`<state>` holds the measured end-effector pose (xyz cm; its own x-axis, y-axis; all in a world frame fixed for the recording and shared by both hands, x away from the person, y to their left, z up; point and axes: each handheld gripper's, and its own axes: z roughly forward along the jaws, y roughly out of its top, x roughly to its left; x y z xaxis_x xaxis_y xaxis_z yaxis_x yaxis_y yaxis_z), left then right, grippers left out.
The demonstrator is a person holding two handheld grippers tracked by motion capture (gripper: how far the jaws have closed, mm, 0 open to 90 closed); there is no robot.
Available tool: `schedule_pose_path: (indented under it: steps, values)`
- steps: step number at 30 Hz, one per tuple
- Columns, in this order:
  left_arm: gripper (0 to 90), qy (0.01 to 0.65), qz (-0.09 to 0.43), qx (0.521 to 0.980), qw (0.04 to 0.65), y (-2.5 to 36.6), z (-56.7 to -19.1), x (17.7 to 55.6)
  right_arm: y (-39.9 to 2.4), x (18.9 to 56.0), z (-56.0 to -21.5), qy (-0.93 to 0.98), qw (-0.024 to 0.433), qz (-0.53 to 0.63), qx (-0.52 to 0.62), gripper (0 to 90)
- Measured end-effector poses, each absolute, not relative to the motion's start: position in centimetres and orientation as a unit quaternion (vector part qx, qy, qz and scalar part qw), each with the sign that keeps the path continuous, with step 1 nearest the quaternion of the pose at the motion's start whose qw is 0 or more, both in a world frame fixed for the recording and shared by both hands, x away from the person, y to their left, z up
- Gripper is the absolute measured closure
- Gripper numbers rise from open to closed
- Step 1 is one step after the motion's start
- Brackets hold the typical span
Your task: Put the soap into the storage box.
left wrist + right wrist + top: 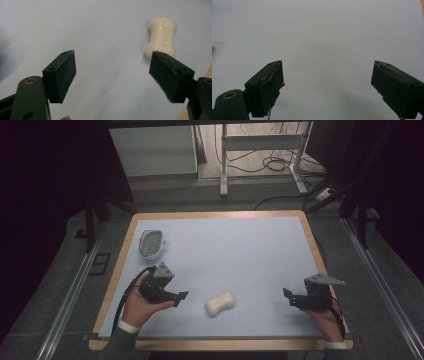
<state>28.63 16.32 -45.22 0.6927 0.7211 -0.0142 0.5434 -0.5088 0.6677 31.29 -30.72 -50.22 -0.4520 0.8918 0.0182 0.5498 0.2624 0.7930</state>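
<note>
A cream, waisted bar of soap (220,303) lies flat on the pale blue mat near the table's front edge. My left gripper (181,297) sits just left of it, jaws open and pointing toward the soap. In the left gripper view the soap (162,36) lies ahead, up and to the right, beyond the right jaw, and nothing is between the jaws of the left gripper (113,61). My right gripper (288,297) rests at the front right, open and pointing left. The right gripper (327,72) looks onto bare mat. A white soap dish (151,243) with a ribbed inside stands at the back left.
The pale blue mat (235,255) covers a wooden table (111,285) with a raised edge. Beyond the table stand a white cabinet (152,150), a metal frame leg (223,160) and loose cables (272,165) on the floor.
</note>
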Motion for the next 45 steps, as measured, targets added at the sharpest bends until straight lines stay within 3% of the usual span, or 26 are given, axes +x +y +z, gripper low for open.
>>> schedule_pose_path:
  steps: [22,45]
  values:
    - [22.0,0.324,0.109,0.882,0.325,10.9,-45.5,29.1,-30.7,31.3,-50.3,0.762,0.222,0.382,0.473,10.8]
    - [24.0,0.282,0.049,0.919,0.272,5.2,-48.4,30.7,-30.6,31.4,-50.6,0.764,0.217,0.376,0.476,10.8]
